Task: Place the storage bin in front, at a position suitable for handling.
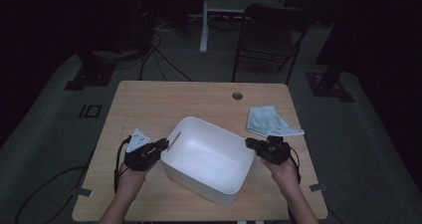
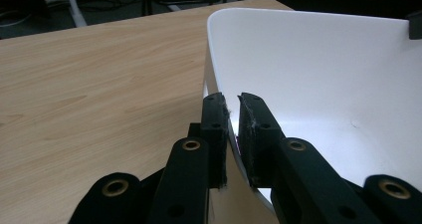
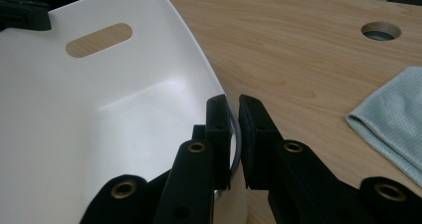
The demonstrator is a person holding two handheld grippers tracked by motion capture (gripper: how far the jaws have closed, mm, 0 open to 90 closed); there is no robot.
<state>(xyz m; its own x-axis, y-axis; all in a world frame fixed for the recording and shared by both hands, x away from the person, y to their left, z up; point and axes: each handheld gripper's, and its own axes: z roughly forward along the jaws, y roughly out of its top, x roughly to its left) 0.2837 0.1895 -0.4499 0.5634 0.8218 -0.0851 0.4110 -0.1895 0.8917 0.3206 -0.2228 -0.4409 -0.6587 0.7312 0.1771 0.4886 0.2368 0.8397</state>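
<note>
A white tub (image 1: 209, 159) at the middle of the worktop (image 1: 149, 104) was pinched on opposite rims by the left gripper (image 1: 163, 145) and right gripper (image 1: 250, 143), jaws clamped shut, apparently for a balanced two-handed lift.

The room is dim. A dark folding chair (image 1: 268, 35) stands beyond the wooden table's (image 1: 164, 99) far edge on grey carpet (image 1: 59, 119), with black cables (image 1: 159, 59) trailing across it.
</note>
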